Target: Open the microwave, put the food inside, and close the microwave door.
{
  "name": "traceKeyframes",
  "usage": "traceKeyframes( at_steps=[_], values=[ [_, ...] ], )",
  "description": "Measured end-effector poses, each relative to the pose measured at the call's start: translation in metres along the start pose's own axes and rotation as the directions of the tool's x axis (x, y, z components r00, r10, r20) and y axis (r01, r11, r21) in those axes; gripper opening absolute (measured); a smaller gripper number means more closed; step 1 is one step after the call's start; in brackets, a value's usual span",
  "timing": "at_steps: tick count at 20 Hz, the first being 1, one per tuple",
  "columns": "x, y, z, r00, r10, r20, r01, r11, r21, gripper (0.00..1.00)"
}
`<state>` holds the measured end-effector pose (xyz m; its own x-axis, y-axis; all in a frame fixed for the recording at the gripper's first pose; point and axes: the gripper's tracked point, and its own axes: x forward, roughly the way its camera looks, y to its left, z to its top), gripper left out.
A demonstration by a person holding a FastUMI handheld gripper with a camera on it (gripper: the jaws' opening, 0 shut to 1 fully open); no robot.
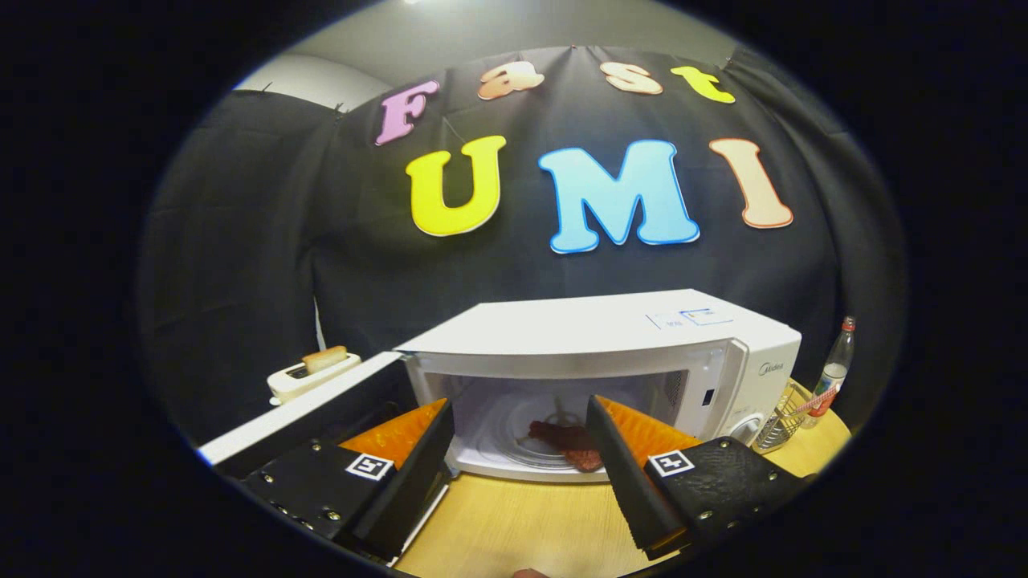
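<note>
Now food (566, 440) inside open microwave (610, 353), beyond wide-spread, empty gripper (520, 433).

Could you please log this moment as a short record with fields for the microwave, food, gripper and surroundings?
microwave: white microwave on the wooden table
door: microwave door swung open beside one finger
food: reddish food lying on the turntable inside, beyond the fingers
hand-held gripper: hand-held gripper open, empty, just before the cavity
step left: closing the door
surroundings: toaster with bread beyond the door; wire basket and bottle on the control-panel side
</note>
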<state>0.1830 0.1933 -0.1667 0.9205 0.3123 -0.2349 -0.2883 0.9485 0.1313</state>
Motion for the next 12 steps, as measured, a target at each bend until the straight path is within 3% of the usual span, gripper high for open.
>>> traceKeyframes(
  at_steps=[7, 12],
  values=[
    [-0.092, 0.078, 0.04, 0.988, 0.146, 0.051, -0.146, 0.989, 0.002, 0.99],
    [-0.136, 0.151, 0.041, 0.956, 0.289, 0.058, -0.291, 0.957, 0.018, 0.99]
  ],
)
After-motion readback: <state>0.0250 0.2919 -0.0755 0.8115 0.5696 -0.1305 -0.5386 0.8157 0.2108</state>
